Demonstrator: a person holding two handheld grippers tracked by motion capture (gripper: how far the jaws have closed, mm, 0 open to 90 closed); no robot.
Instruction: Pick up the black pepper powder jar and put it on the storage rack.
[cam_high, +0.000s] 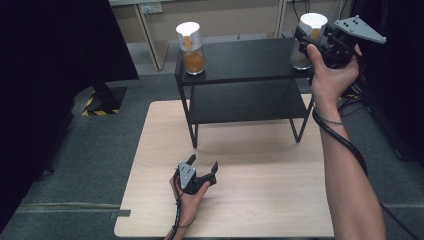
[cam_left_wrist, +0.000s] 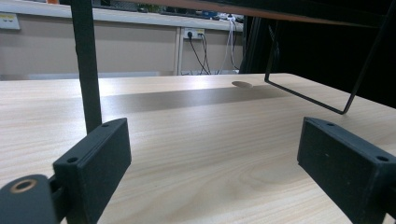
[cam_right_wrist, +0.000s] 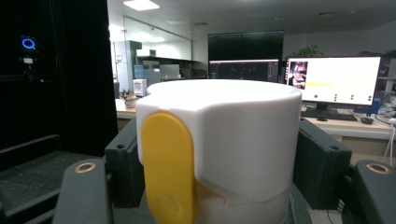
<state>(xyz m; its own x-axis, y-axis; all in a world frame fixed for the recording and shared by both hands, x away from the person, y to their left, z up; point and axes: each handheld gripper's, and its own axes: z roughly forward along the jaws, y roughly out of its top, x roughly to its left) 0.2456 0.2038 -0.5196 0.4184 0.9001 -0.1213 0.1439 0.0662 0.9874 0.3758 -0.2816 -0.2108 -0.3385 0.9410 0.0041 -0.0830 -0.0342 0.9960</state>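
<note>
A glass jar (cam_high: 299, 59) with a white lid (cam_right_wrist: 233, 130) and a yellow tab (cam_right_wrist: 168, 163) is at the right end of the top of the black shelf (cam_high: 245, 60). My right gripper (cam_high: 306, 34) is shut on that lid, one jaw on each side. Whether the jar rests on the shelf or hangs just above it I cannot tell. A second jar (cam_high: 190, 47), with orange contents, stands upright at the shelf's left end. My left gripper (cam_high: 204, 163) lies low over the wooden table (cam_high: 260, 200), open, with nothing between its jaws (cam_left_wrist: 212, 154).
The two-tier shelf stands on the far half of the table; one of its legs (cam_left_wrist: 88, 65) rises close ahead of my left gripper. A black curtain and a striped stand base (cam_high: 100, 102) are at the left. Bare tabletop lies between the two hands.
</note>
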